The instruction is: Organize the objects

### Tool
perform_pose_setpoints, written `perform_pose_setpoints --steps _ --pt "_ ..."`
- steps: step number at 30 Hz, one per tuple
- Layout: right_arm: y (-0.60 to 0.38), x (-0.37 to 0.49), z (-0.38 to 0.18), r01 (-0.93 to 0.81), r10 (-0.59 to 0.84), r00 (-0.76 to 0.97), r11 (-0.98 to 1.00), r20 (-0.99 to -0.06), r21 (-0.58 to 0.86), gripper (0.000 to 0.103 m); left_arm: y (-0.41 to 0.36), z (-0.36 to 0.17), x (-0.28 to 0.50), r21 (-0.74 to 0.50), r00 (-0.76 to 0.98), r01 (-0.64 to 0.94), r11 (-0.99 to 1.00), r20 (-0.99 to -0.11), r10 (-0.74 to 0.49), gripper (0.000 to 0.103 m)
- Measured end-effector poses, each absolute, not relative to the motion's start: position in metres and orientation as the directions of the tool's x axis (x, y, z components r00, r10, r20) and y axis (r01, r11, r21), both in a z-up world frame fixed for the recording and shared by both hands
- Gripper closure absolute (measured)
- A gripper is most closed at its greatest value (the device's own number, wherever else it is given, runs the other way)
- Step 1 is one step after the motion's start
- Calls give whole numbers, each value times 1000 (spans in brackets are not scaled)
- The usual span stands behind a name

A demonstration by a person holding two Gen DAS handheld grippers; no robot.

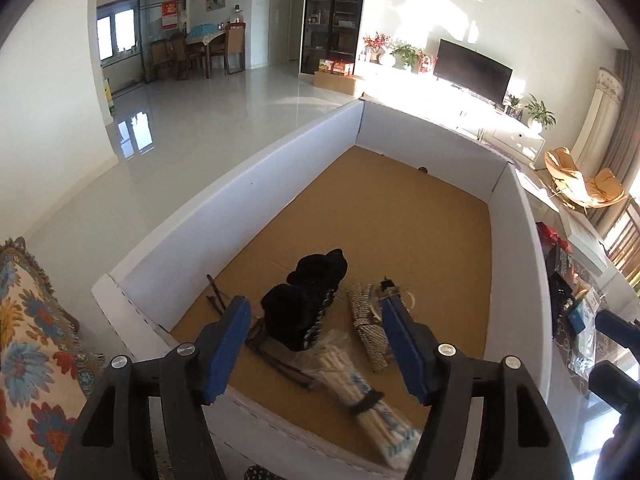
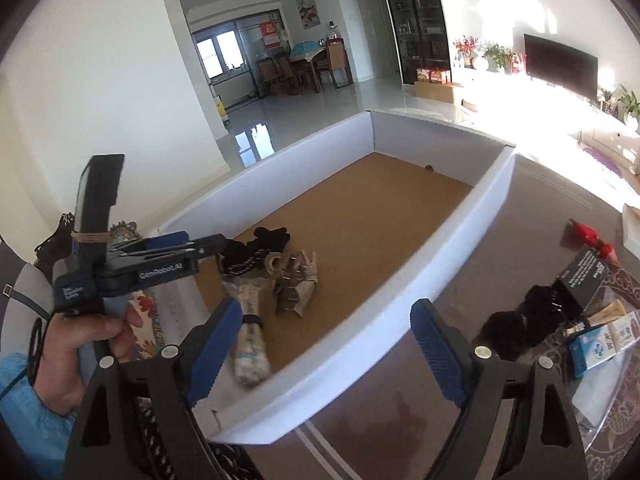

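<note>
A big white-walled box (image 1: pixel 224 208) with a brown cardboard floor holds a small pile. The pile is made of black fuzzy gloves (image 1: pixel 308 304), a wrapped bundle of pale sticks (image 1: pixel 360 392), a patterned roll (image 1: pixel 368 328) and a dark strap (image 1: pixel 218 300). My left gripper (image 1: pixel 314 308) hangs open above this pile, with nothing between its blue pads (image 1: pixel 226 344). In the right wrist view a hand (image 2: pixel 88 336) holds the left gripper (image 2: pixel 200 246) over the box's near left corner. My right gripper (image 2: pixel 326 312) stands open and empty above the box's near wall (image 2: pixel 360 352).
To the right of the box, a patterned tabletop (image 2: pixel 400 432) carries a black fuzzy item (image 2: pixel 504 332), a black carton (image 2: pixel 580 276), a red object (image 2: pixel 592 236) and a blue-and-white packet (image 2: pixel 600 344). A floral cushion (image 1: pixel 32 340) lies to the left. Most of the box floor (image 1: pixel 380 220) is bare.
</note>
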State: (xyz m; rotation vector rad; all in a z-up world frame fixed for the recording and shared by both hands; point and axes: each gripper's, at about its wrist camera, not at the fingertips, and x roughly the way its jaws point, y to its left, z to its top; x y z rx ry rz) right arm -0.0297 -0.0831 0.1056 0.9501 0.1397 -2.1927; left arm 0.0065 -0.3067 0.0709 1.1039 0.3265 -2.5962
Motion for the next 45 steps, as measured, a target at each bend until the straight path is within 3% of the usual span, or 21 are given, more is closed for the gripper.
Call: perform_pose_setpoints --steps 3,5,8,10,18,22,25,45 --pt "-11 -23 78 571 -457 -571 -818 -682 69 4 -252 88 29 -153 -725 233 -961 -685 -67 30" --pt "39 -20 53 486 -348 -612 -874 -710 10 4 -205 93 32 -206 -735 111 -972 -676 59 15" --pt "118 -20 23 343 -199 -614 -939 -764 -31 4 -127 86 30 -222 -684 -86 -971 -696 220 13" --pt "161 -17 7 259 -130 -598 -965 -791 -38 4 -84 67 19 -200 -630 -167 -965 -732 261 12" --pt "212 -33 -12 123 -62 -570 -992 -819 -10 3 -17 -26 -52 -88 -504 -131 -987 -852 143 13" --pt "198 -49 -13 111 -50 -578 -994 -815 -18 0 1 -31 -69 -18 -549 -124 -992 -832 84 10" --pt "187 -74 -15 98 -46 -577 -995 -816 -12 0 12 -35 -87 6 -565 -144 -990 -821 77 0" --pt "178 -92 -18 111 -57 -576 -994 -815 -10 0 6 -35 -105 2 -576 -109 -994 -815 61 0"
